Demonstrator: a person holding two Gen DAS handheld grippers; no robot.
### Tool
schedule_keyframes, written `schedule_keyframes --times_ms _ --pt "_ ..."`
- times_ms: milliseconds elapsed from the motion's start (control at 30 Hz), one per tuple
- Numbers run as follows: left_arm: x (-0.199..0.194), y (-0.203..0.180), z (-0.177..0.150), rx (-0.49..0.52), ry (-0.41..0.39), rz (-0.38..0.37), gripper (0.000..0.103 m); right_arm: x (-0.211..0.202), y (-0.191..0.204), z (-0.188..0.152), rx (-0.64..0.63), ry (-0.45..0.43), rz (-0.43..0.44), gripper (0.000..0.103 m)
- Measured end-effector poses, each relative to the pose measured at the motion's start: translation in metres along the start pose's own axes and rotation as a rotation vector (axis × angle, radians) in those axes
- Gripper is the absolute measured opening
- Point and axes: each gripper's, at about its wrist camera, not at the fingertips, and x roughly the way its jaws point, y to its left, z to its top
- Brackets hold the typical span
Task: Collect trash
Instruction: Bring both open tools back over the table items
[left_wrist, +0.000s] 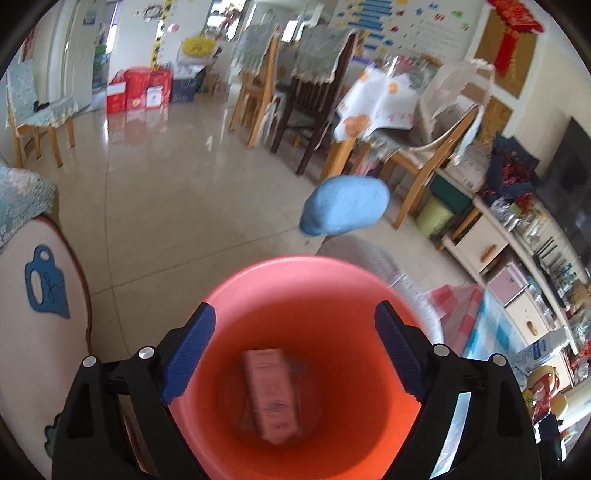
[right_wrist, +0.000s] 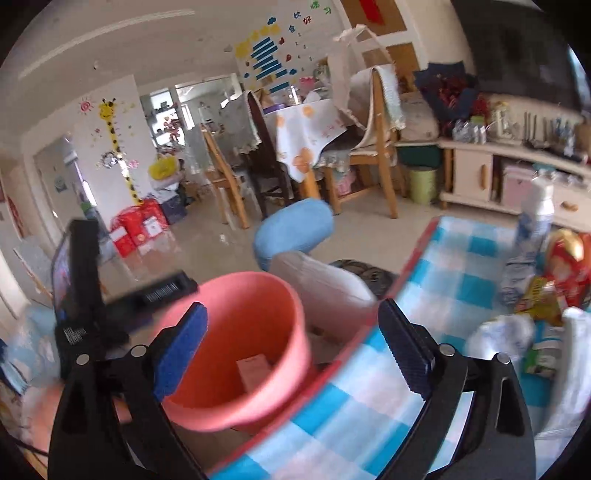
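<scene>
Bright, even daylight in both views, no hard shadows. Glare streaked across the glossy floor tiles (left_wrist: 155, 155), upper left of the left wrist frame, strongest toward the far doorway. Heavy fisheye bending at all edges, black vignette in the corners. Left wrist view mostly sharp; slight smear on the pink carton (left_wrist: 271, 395) inside the pink bucket (left_wrist: 295, 280) at bottom centre. Right wrist view motion-blurred throughout, worst at lower left and on the checked cloth (right_wrist: 461, 266), right side. Television (right_wrist: 517, 48) at upper right dark and underexposed.
</scene>
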Motion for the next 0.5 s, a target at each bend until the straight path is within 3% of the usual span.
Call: schedule_keyframes --times_ms 200,400,500 --pt "-0.035 -0.035 -0.007 0.1 -0.229 -0.139 0.092 -0.041 -0.028 -0.03 -0.102 0.019 -0.167 0.099" --pt "-0.058 -0.074 -0.023 0.227 -0.311 -0.242 0.092 -0.072 -0.051 -0.059 -0.23 0.111 -0.318 0.099" --pt "-0.073 -0.099 -0.033 0.328 -0.347 -0.233 0.092 -0.086 -0.063 -0.076 -0.271 0.146 -0.366 0.099"
